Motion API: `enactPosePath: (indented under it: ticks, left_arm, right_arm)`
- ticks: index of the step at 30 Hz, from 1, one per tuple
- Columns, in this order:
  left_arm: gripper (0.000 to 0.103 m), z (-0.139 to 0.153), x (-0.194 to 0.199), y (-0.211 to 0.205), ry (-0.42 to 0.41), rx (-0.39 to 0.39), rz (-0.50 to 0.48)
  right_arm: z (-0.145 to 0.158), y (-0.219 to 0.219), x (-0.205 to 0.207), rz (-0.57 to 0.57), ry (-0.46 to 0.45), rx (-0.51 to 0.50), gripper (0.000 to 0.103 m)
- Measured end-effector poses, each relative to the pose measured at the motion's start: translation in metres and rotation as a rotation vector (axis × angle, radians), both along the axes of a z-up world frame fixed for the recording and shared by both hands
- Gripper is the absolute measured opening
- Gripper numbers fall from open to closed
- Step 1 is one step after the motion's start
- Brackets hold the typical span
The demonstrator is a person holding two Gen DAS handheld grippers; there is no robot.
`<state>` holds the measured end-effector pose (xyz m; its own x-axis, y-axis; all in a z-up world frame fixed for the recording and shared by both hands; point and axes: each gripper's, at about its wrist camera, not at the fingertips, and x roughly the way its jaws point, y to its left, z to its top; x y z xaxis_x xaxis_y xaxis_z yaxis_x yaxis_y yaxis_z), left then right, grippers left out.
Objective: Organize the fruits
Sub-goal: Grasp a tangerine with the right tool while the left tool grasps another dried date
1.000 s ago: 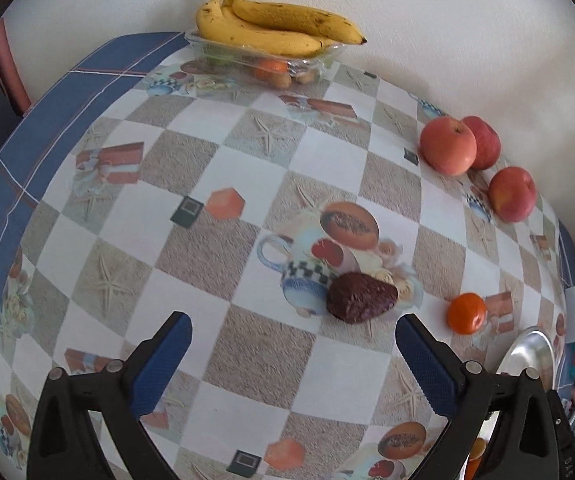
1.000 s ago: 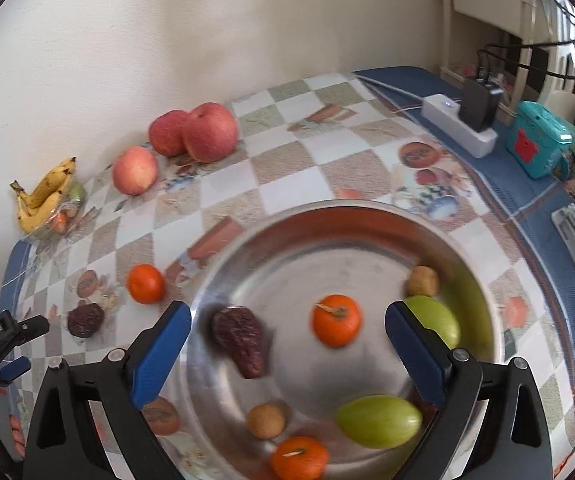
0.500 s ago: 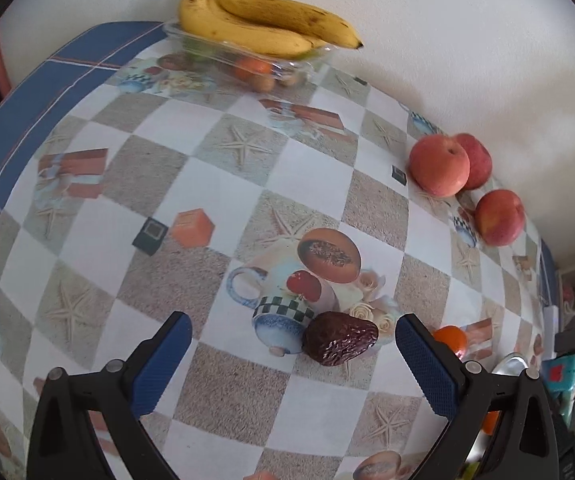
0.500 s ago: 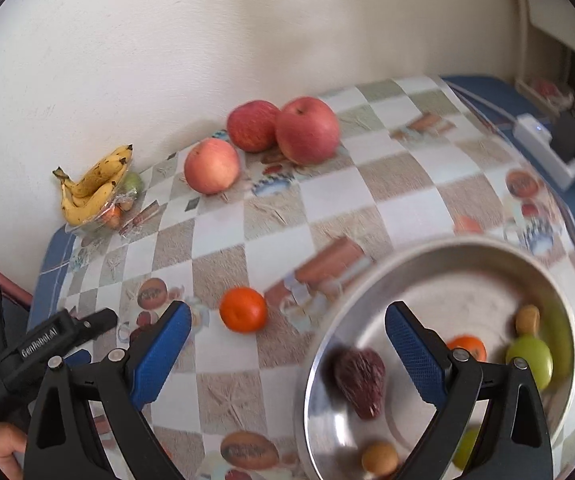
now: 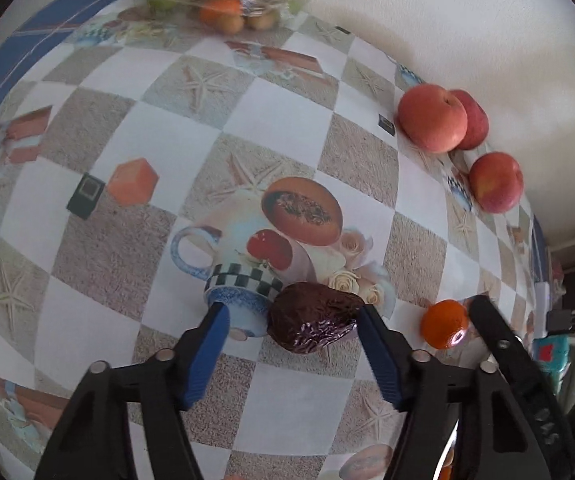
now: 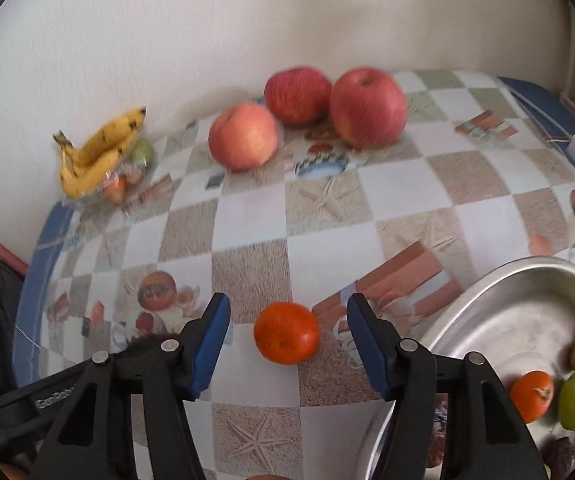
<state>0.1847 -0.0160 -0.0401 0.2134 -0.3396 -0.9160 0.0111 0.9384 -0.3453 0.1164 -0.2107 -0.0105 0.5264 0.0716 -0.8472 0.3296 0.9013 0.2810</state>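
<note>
Near the tabletop's (image 5: 99, 280) middle, the left gripper (image 5: 293, 332) straddles the dark date (image 5: 313, 318), fingers wide; close squarely without pinching hard. Beside the steel bowl (image 6: 483, 300), the right gripper (image 6: 287, 330) brackets the tangerine (image 6: 286, 333), fingers also wide. Both have advanced from hovering farther off.

text: "GenRobo…" showing in white, cut off by the finger arm | on: black body of the left gripper (image 6: 27, 404) | place: lower left of right wrist view | other lettering: sitting too blurred to read
</note>
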Motion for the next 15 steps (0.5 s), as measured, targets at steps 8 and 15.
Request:
enactPosePath:
  ticks: [8, 15]
  left_arm:
    - [0.043, 0.0, 0.001, -0.002, 0.004, -0.05, -0.002]
    - [0.042, 0.0, -0.002, 0.0, 0.02, -0.065, 0.022]
  right_arm:
    - [-0.022, 0.008, 0.002, 0.018, 0.06, 0.023, 0.041]
    - [-0.018, 0.011, 0.0, 0.018, 0.065, 0.019, 0.04]
